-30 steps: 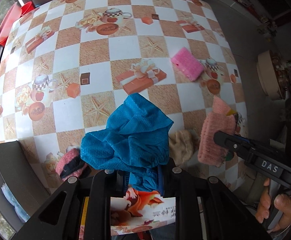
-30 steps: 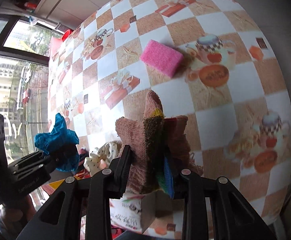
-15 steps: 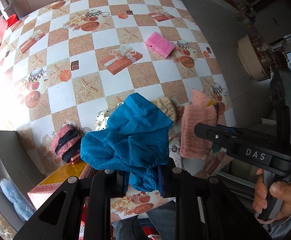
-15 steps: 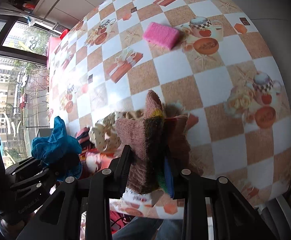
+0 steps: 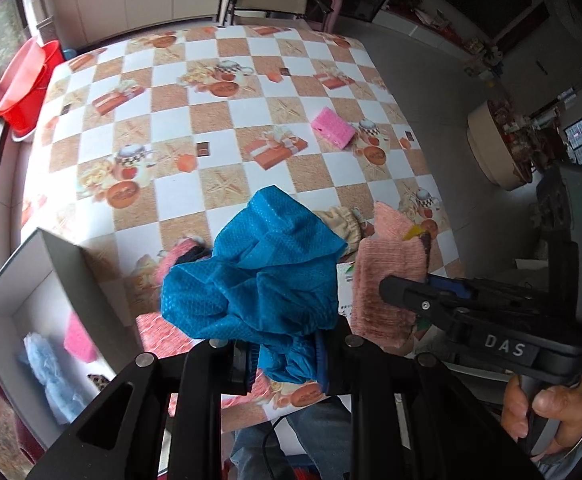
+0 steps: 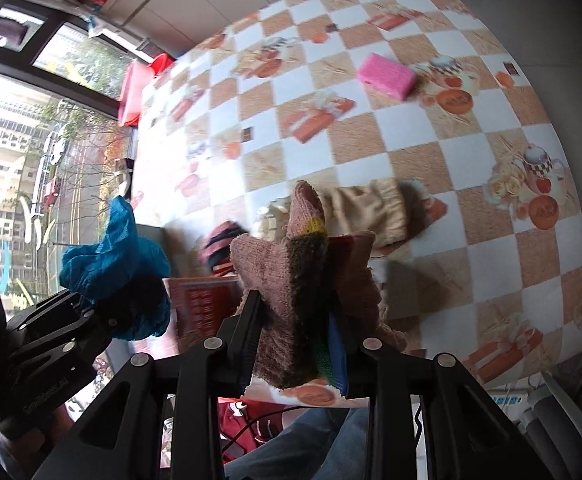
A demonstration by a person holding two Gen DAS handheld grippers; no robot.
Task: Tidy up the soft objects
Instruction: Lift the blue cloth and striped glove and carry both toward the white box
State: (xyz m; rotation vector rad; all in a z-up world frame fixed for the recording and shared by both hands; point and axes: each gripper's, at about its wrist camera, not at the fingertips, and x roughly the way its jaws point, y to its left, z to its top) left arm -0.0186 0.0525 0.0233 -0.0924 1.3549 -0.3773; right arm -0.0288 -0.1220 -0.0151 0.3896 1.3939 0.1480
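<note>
The left gripper [image 5: 285, 360] is clenched on a crumpled blue cloth [image 5: 259, 276], which fills the lower centre of its view above the table [image 5: 219, 120]. The right gripper [image 6: 297, 344] grips a pink knit piece [image 6: 287, 276] with coloured stripes, low in the centre of its own view. A pink sponge [image 5: 333, 133] lies on the tablecloth at upper right. An open box [image 5: 31, 320] at lower left holds a light-blue fluffy item [image 5: 45, 364] and something pink [image 5: 79, 338].

Soft window daylight; fisheye-bent, dark-vignetted edges; slight motion blur, white squares glaring
</note>
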